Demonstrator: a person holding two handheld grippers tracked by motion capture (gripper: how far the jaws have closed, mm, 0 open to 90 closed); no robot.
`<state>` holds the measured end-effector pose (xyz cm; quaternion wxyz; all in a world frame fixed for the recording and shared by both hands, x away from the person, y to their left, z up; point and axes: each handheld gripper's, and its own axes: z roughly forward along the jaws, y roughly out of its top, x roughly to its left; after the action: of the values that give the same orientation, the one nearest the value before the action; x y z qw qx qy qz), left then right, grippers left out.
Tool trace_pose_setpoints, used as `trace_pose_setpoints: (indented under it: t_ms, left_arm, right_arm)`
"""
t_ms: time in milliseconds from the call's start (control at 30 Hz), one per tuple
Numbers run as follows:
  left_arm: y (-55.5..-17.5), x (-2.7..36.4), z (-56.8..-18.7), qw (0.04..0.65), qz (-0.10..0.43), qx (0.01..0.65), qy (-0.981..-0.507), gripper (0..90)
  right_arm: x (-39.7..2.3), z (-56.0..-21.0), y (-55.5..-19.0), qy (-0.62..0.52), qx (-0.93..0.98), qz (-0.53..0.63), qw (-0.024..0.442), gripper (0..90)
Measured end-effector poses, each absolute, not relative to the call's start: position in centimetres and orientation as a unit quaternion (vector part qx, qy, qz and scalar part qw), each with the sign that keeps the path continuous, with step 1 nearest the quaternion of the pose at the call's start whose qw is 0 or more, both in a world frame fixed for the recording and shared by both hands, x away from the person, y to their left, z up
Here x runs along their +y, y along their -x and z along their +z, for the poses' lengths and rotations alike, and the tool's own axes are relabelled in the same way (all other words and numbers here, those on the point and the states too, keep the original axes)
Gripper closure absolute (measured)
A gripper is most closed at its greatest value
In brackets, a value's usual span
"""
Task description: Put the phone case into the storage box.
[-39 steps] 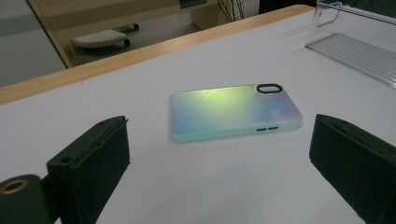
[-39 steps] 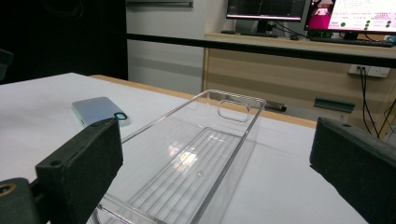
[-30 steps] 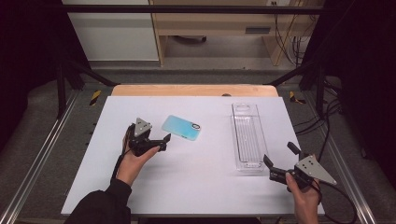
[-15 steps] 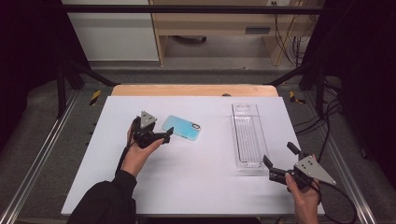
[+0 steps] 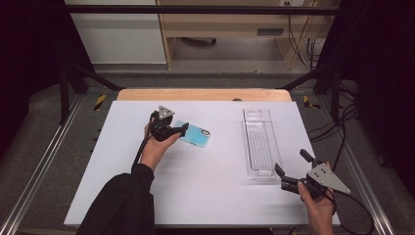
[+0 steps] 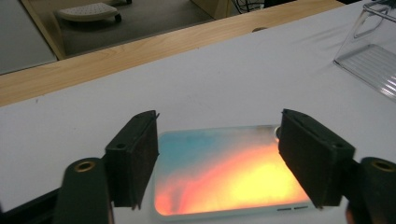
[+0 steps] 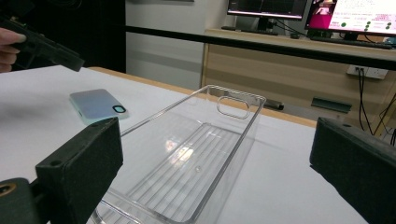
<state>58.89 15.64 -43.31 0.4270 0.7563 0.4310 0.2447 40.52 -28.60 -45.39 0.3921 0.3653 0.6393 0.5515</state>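
The right gripper (image 5: 289, 177) waits open just short of the near end of the tray (image 5: 259, 142). Left of the tray, the phone (image 6: 224, 172) lies flat on the table (image 5: 215, 191), its long edges between the left gripper's (image 5: 172, 129) closing jaws, not yet pinched. It looks thin, stiff and slick: grip those edges mid-length.

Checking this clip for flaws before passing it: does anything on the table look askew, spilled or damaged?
Nothing looks spilled or damaged. The phone case lies flat but slanted to the table's edges, while the clear tray runs nearly square to them. The left gripper straddles the case's end.
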Motion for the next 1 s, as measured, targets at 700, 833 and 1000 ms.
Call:
trace_pose_setpoints:
  t_ms: [700,833,1000]
  left_arm:
    - [-59.7,13.1,-44.9,0.424,0.232,0.411,-0.773,89.9]
    - [-59.7,12.7,-45.2,0.420,0.229,0.406,-0.779,90.0]
    - [-59.8,12.5,-45.6,0.416,0.223,0.409,-0.781,90.0]
  right_arm:
    - [-28.3,-45.3,-40.4,-0.361,0.640,0.554,0.391,3.1]
    - [-28.3,-45.3,-40.4,-0.361,0.641,0.552,0.391,3.1]
    - [-28.3,-45.3,-40.4,-0.361,0.641,0.553,0.391,3.1]
